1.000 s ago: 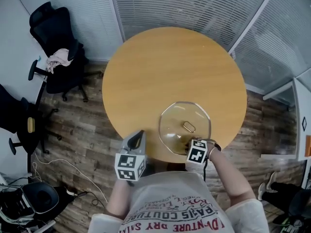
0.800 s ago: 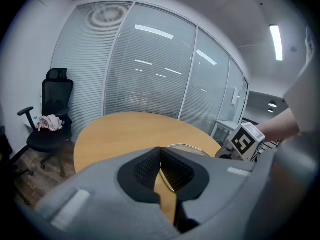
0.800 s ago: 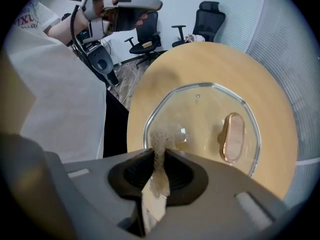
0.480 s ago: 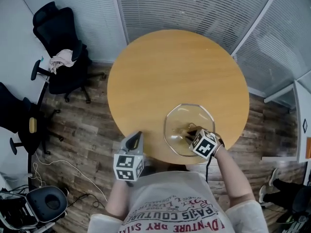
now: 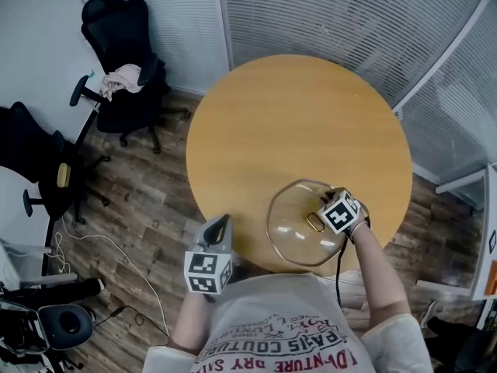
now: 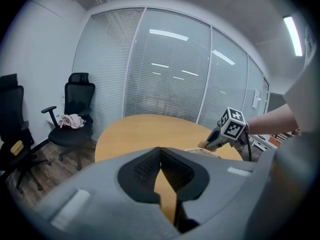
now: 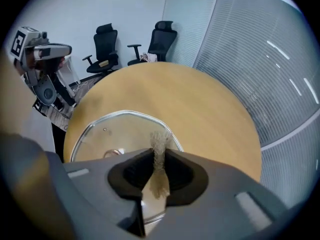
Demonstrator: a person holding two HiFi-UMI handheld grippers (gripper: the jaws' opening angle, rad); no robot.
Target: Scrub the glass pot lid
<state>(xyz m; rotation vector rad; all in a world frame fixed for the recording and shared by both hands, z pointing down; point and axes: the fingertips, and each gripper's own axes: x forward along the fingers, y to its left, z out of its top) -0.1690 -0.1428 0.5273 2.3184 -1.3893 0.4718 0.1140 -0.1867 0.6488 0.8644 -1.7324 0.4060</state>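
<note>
Mid-scrub, prob.: right hand-held gripper (image 7: 159, 156) pinches beige scourer (image 7: 159, 145) at edge of glass pot lid (image 5: 295, 228); left hand-held gripper (image 6: 160, 151) clenched, empty, at rim of surface (image 5: 295, 115).

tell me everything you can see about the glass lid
The glass lid is clear, with a thin metal rim of rounded, many-sided outline and a small metal loop handle at its middle. It lies flat, handle up, on the round wooden table, near the edge closest to the person. The right gripper holds a tan scrubber at its rim.
</note>
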